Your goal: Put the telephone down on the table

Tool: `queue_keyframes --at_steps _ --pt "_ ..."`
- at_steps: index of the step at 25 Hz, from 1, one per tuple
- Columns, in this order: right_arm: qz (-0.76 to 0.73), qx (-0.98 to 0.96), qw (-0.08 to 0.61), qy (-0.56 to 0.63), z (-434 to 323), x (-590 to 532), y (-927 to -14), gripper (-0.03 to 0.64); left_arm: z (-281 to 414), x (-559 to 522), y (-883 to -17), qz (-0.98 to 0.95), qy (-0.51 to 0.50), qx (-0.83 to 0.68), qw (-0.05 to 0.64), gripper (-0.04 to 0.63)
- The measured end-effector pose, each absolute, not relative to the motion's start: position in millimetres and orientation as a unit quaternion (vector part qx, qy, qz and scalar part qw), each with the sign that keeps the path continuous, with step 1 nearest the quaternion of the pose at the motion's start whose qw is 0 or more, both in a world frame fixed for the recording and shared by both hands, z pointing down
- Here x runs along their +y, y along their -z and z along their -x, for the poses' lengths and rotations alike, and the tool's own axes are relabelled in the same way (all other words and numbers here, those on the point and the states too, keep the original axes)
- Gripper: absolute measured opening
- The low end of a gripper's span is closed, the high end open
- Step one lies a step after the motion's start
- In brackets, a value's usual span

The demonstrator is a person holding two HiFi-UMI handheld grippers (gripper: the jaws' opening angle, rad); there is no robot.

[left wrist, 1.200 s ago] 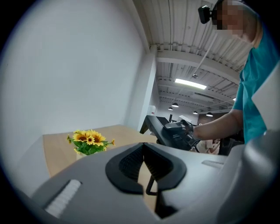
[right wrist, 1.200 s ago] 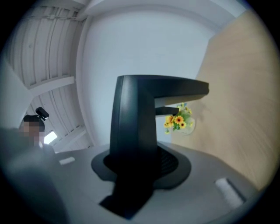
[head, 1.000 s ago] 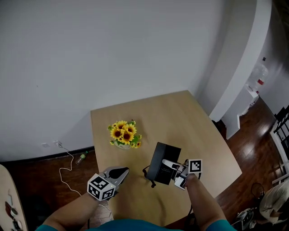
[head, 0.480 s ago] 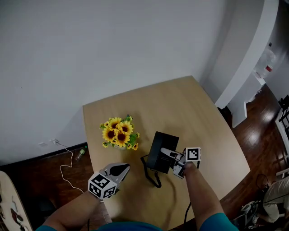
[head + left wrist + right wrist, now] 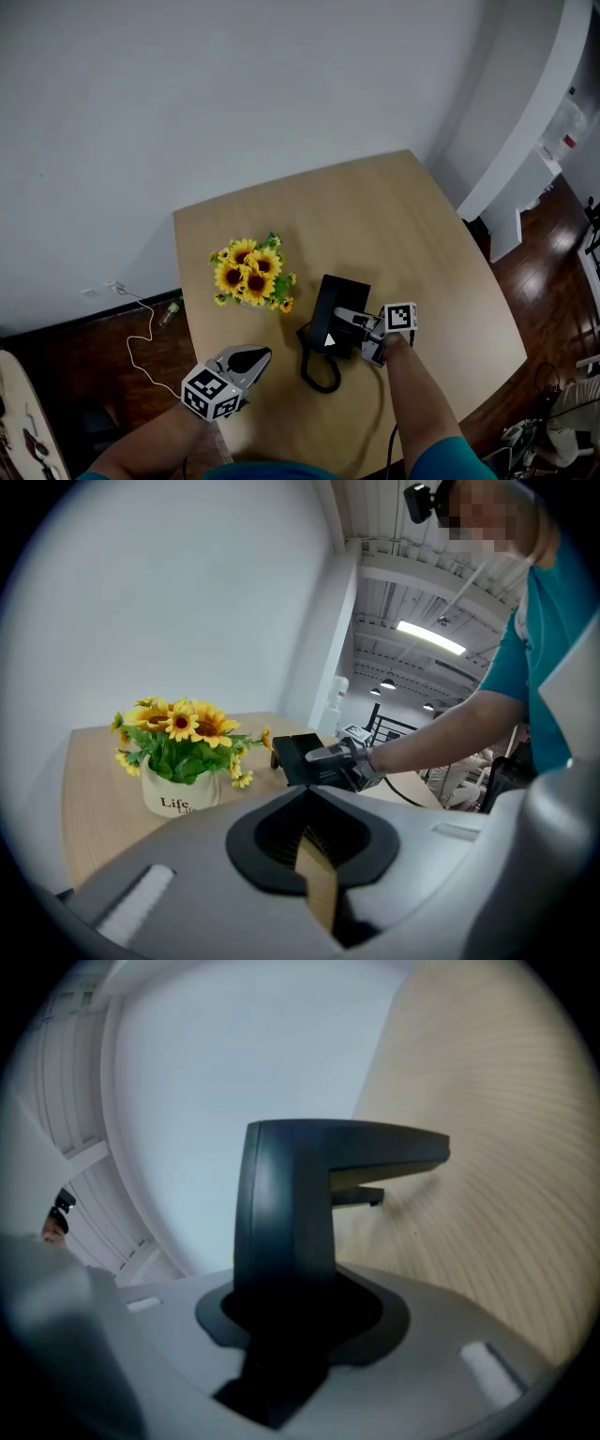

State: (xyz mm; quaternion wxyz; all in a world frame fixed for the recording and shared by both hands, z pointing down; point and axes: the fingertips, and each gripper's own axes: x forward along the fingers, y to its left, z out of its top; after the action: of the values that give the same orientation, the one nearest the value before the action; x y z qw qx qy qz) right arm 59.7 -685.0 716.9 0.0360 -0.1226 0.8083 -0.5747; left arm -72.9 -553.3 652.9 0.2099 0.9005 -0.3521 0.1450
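Closest to us, the left gripper [image 5: 255,356] hangs over the near edge of the tabletop [image 5: 375,225] with its jaws pinched together on nothing, pointing a bit downward. Just past it to the right, the right gripper [image 5: 339,323] is clamped on the phone [image 5: 339,295], and in the right gripper view the black body fills the gap between the jaws. The phone sits low over the middle of the tabletop, near end up in the grip. We honestly can't tell whether its base is touching the wood or just above it. Its black cord [image 5: 317,373] loops on the tabletop right in front of it, between the two grippers. A little farther back and to the left, near the phone but not touching it, is a white pot of sunflowers [image 5: 249,277] standing upright. Beyond that it's bare wood up to the far corner, then the plain wall [image 5: 234,94]. Off to the left, a white cable [image 5: 139,349] trails on the dark floor [image 5: 84,347].
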Motion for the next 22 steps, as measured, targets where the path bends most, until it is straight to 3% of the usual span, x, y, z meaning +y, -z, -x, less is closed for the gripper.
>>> queue_keyframes --at_steps 8,14,20,22 --pt "0.161 0.811 -0.031 0.561 -63.7 -685.7 -738.4 0.178 75.3 -546.6 -657.7 -0.898 -0.148 -0.352 0.217 0.002" --pt "0.245 0.772 -0.106 0.577 -86.5 -688.2 -759.6 0.339 75.9 -540.9 -652.2 -0.900 -0.145 -0.352 0.213 0.003" --pt "0.321 0.762 -0.117 0.551 -129.7 -666.4 -751.6 0.336 90.0 -529.6 -637.3 -0.898 -0.133 -0.363 0.208 0.003" --pt "0.334 0.774 -0.126 0.523 -136.3 -643.2 -744.8 0.264 95.3 -523.3 -628.2 -0.899 -0.124 -0.364 0.207 0.002"
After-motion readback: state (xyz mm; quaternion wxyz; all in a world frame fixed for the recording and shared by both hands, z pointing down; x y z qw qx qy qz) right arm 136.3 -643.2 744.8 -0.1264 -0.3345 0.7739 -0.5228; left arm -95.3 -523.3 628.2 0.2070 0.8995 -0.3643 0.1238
